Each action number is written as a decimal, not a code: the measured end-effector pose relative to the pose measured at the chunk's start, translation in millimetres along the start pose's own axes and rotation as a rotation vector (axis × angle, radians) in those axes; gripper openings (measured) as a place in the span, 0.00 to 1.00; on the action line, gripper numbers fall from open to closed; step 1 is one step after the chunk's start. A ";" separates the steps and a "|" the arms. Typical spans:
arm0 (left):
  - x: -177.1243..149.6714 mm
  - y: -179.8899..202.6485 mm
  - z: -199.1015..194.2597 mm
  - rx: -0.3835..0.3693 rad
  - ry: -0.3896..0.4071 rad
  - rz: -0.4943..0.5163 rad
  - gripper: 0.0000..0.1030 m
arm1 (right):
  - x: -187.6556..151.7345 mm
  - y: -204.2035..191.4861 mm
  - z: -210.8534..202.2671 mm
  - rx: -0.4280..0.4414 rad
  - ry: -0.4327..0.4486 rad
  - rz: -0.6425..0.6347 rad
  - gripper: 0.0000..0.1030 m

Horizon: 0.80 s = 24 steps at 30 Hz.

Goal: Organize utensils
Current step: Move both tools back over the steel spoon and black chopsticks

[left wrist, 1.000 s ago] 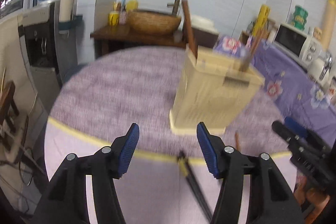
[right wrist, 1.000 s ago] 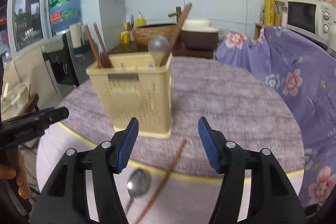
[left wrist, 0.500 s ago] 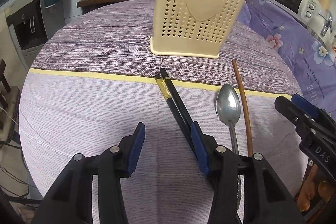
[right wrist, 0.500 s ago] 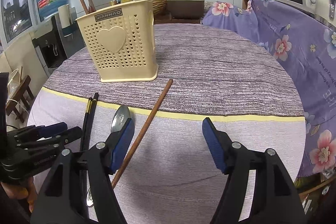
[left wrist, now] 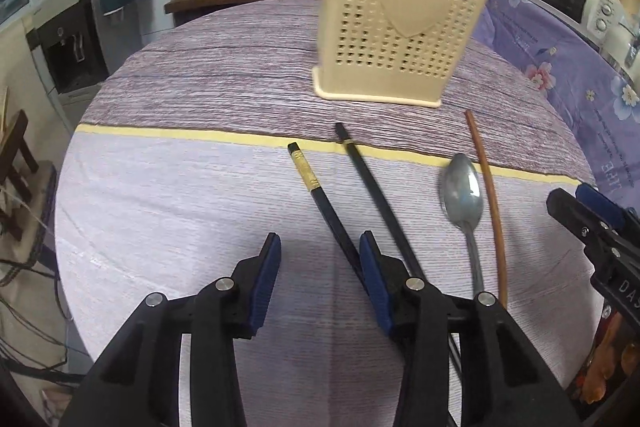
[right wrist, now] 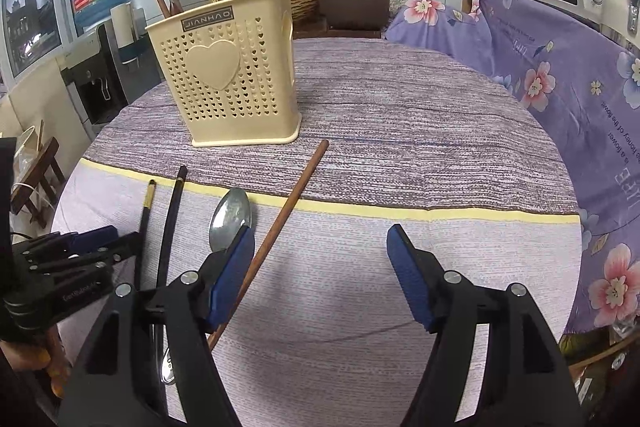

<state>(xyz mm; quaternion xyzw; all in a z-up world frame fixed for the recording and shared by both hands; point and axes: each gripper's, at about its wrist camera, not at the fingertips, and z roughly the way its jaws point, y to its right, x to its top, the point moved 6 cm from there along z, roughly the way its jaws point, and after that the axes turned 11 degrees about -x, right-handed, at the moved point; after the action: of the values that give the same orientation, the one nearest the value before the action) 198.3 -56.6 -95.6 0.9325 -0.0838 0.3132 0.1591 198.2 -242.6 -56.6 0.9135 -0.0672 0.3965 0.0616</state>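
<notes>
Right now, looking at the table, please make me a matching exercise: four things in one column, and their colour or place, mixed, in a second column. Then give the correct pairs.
Things:
1. utensil holder
2. metal spoon
3. brown chopstick
4. black chopsticks

Descriptions:
A. lies on the tablecloth, between the black pair and the brown stick
B. dark with a gold band near the far end
C. cream plastic with a heart on its front, standing upright
D. reddish wood, lying alone, its far tip near the holder's base

Pairs: 1-C, 2-A, 3-D, 4-B
</notes>
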 end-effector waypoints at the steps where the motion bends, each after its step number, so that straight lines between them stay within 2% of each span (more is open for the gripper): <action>1: 0.4 -2.3 -3.0 -0.008 0.007 -0.013 0.40 | 0.0 -0.6 1.7 0.000 -0.007 0.002 0.67; 7: 5.9 -6.2 -11.2 -0.010 0.041 -0.041 0.40 | -6.4 -15.6 10.4 0.022 -0.062 -0.016 0.67; 15: 2.2 -8.2 -9.0 -0.021 0.037 -0.059 0.40 | -23.4 -37.4 19.7 -0.007 -0.130 -0.075 0.67; 19: 2.6 -9.7 -9.3 -0.026 0.040 -0.063 0.40 | -22.9 -40.9 18.4 -0.009 -0.118 -0.072 0.67; 24: 1.9 -13.4 -9.5 -0.033 0.041 -0.078 0.40 | -7.6 -49.6 13.0 0.039 -0.081 -0.067 0.67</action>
<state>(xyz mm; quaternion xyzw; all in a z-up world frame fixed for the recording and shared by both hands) 197.9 -40.9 -90.5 0.9257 -0.0494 0.3244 0.1880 210.9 -195.4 -74.0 0.9315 -0.0314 0.3584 0.0540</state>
